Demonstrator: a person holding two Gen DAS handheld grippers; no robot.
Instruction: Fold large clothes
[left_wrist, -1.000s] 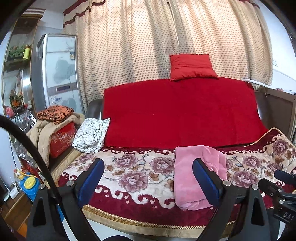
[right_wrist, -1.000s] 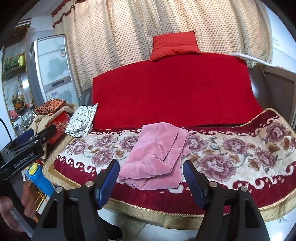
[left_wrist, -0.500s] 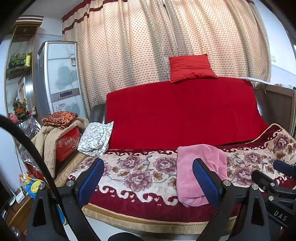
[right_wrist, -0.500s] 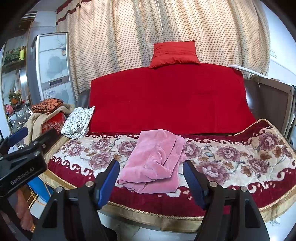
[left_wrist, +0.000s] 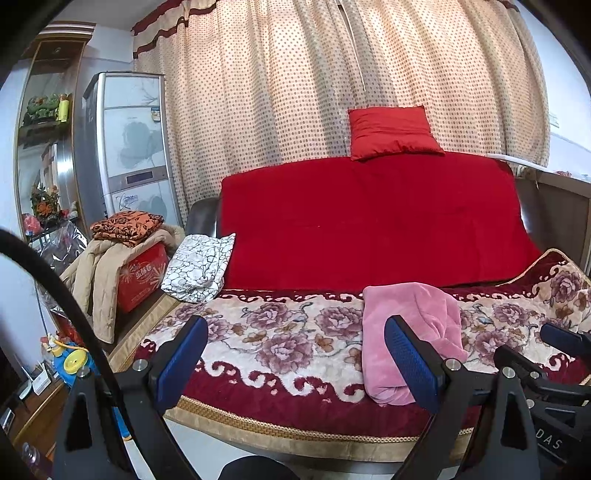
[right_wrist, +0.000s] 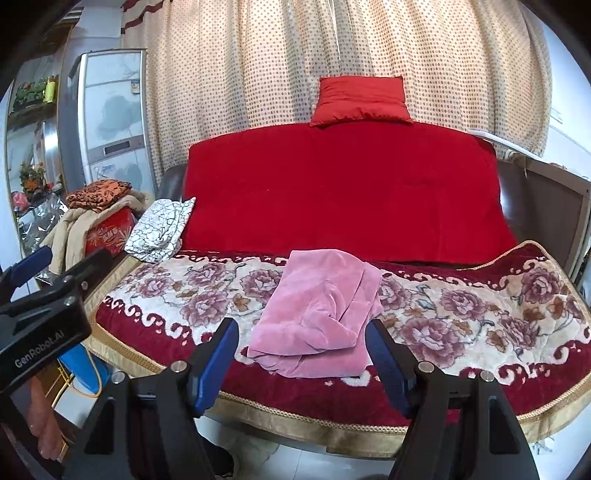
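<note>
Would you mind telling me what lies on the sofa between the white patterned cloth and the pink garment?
Only the bare floral blanket lies between the white patterned cloth and the pink garment; both wrist views show this.

Both wrist views toward sofa (left_wrist: 369, 229)

Pink plush garment (right_wrist: 317, 317), folded into a rumpled, uneven bundle, lies flat on the floral sofa blanket (right_wrist: 207, 295) near its front edge, just ahead of the right hand-held gripper (right_wrist: 301, 360), not touching it.
</note>
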